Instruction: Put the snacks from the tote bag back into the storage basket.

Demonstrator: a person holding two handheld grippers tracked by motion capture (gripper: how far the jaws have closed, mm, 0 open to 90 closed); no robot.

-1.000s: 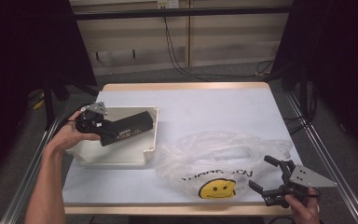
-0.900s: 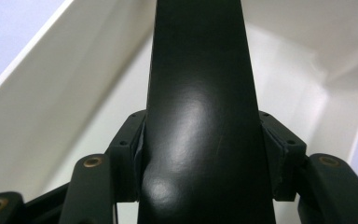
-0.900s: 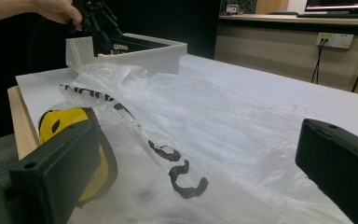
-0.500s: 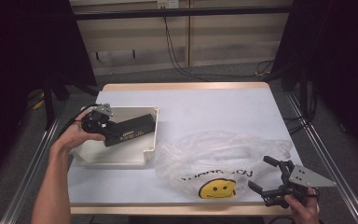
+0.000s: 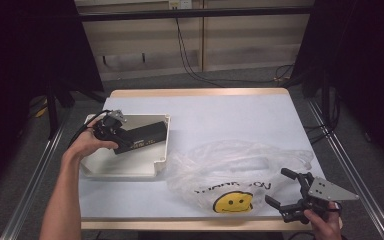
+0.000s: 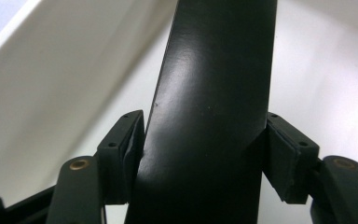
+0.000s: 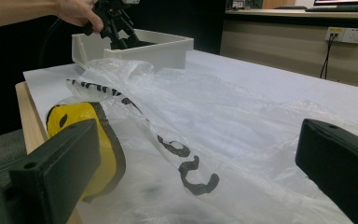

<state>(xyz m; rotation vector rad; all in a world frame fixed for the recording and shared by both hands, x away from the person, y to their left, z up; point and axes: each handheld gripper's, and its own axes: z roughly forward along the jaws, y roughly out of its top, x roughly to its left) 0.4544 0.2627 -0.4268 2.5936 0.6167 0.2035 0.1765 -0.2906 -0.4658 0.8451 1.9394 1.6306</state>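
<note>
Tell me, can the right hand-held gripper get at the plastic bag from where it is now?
Probably yes. The right hand-held gripper sits at the table's near right edge with its jaws open and facing the plastic bag, which lies right in front of them. Nothing stands between; the white tray is off to the far side.

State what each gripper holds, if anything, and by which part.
The left gripper has a long black box between its just-opened jaws, near its end in the white tray. The right gripper holds nothing.
</note>
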